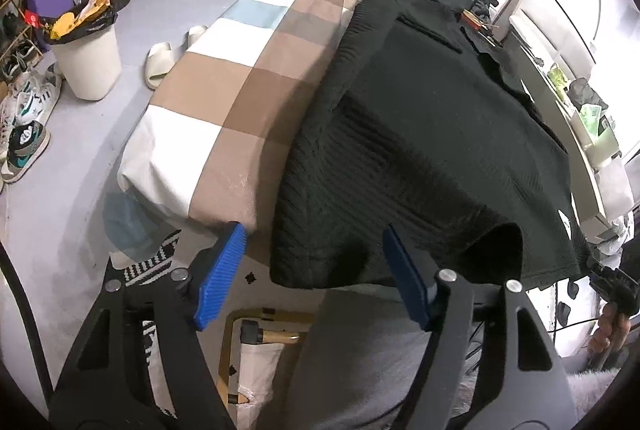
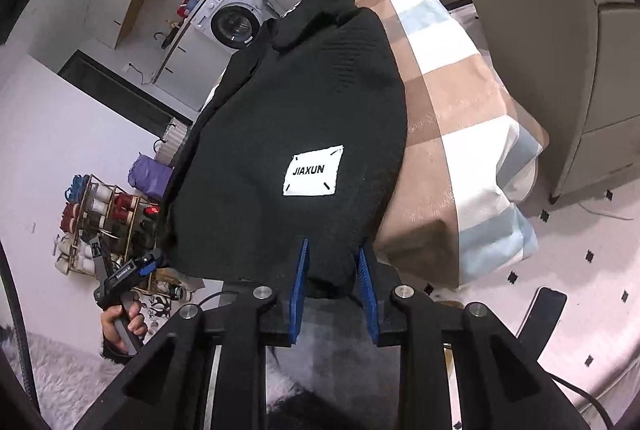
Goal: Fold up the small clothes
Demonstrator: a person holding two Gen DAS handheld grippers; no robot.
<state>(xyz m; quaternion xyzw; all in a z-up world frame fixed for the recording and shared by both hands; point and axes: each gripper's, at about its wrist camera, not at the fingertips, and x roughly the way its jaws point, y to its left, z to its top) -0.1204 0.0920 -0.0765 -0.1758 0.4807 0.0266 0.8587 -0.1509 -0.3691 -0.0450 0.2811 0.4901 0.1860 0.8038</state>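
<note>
- Right wrist view: black knit garment, spread over the checked bed cover, near hem hanging off the bed's front edge; white "JIAXUN" patch on its upper face.
- Right gripper: blue pads clenched on a bunched fold of the garment's near hem.
- Left gripper: jaws parted, pads pressing on nothing; the garment's hanging corner lies between them, the left pad beside the bed cover's edge.
- Hand: seen in the right wrist view, left of the garment, gripping the other tool's handle.
- Beyond the garment's far end: washing machine.
- Left of the bed: white bin, slippers, sneakers.
</note>
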